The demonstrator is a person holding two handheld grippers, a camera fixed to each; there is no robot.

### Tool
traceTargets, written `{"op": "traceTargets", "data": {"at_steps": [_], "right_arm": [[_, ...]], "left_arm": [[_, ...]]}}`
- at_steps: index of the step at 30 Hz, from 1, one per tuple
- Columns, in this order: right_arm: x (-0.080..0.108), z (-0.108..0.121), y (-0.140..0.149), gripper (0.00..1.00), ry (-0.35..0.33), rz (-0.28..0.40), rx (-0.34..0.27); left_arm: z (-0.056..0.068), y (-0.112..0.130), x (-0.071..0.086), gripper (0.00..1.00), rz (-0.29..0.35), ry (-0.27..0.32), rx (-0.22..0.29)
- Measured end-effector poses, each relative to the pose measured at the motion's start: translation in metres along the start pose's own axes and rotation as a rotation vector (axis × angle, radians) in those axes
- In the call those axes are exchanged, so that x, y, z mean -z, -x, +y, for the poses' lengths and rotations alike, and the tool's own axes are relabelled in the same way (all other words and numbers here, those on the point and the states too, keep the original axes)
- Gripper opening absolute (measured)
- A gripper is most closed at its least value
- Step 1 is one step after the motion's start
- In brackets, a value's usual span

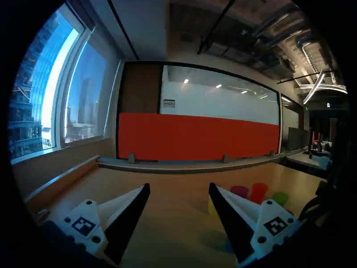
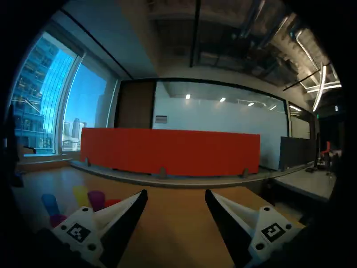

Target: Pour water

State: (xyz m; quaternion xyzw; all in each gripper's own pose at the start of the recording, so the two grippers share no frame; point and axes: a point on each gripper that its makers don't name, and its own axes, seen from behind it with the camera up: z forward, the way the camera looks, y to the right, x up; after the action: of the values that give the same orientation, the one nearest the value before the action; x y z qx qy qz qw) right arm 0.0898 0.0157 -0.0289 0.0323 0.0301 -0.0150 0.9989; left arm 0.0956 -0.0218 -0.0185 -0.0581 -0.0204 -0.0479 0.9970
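Note:
My left gripper [image 1: 179, 188] is open over the wooden table [image 1: 178, 223], with nothing between its fingers. Just past its right finger stand several coloured cups: a yellow cup [image 1: 212, 206], a magenta cup [image 1: 239, 191], an orange cup [image 1: 259, 192] and a green cup [image 1: 280, 198]. My right gripper [image 2: 176, 194] is also open and holds nothing. Beside its left finger I see a blue cup [image 2: 50, 203], a yellow cup [image 2: 80, 195] and a purple cup [image 2: 96, 199], partly hidden by that finger.
A red divider panel [image 1: 196, 136] runs along the table's far edge, with a glass wall behind it. Large windows [image 1: 53, 98] line the left side. Another desk with a dark monitor [image 2: 296, 154] stands at the right.

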Motion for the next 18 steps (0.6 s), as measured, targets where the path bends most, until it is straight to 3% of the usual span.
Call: {"op": "traceTargets", "data": {"at_steps": [11, 18], "right_arm": [[-0.005, 0.000, -0.010, 1.00, 0.029, 0.039, -0.063], [-0.007, -0.004, -0.002, 0.99, 0.036, 0.055, -0.029]], "left_arm": [[0.009, -0.001, -0.002, 0.98, 0.030, -0.001, 0.000], [0.012, 0.005, -0.001, 0.98, 0.035, -0.007, -0.030]]}}
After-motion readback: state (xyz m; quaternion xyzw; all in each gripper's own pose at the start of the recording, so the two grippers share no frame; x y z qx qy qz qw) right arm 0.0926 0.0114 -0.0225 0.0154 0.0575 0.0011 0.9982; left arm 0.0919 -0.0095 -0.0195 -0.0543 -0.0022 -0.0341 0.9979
